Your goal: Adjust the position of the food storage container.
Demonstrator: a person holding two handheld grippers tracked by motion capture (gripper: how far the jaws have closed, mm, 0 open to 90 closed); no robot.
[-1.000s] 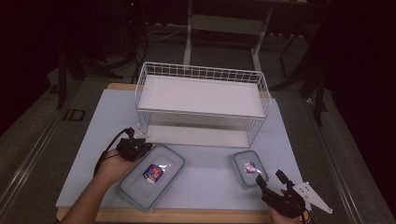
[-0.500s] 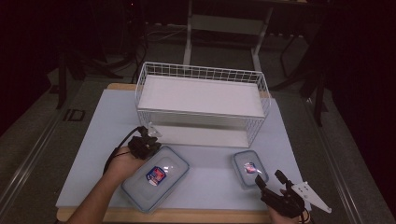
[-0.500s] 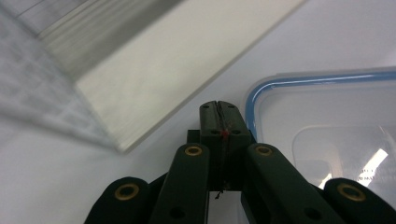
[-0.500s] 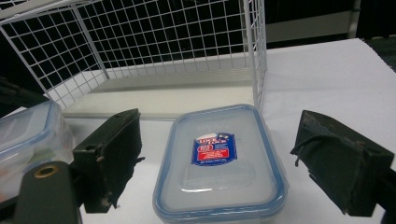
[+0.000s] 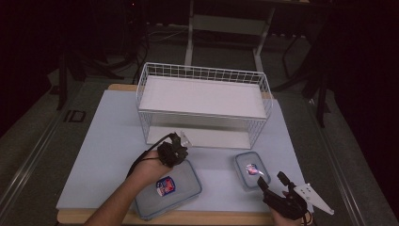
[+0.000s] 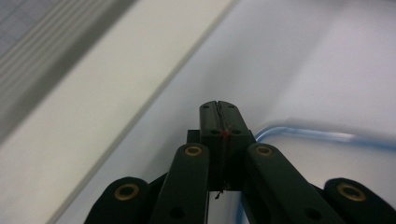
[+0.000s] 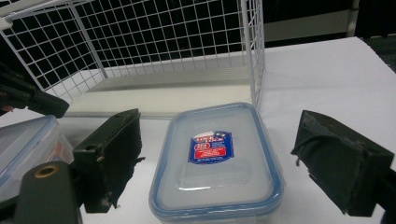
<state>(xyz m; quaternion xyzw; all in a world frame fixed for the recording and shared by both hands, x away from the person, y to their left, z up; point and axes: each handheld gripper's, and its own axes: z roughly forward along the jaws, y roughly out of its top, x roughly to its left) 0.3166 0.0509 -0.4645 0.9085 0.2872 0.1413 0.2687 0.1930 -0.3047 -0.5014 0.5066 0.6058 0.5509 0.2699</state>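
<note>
Both grippers are matte black. The left gripper (image 6: 219, 140) has linked arms with brass-ringed pivots and a small red mark between its fingers. The right gripper (image 5: 278, 188) carries a grey three-cornered plate; its pads (image 7: 345, 163) look worn.

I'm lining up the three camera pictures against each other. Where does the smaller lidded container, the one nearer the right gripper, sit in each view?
High view: the small container lies lower right of centre, just ahead of the right gripper.
Right gripper view: it lies bottom centre, between the open jaws.
Left gripper view: I can't place it; the blue rim there looks like the large container.
Shared landmark: the white wire rack.
</note>
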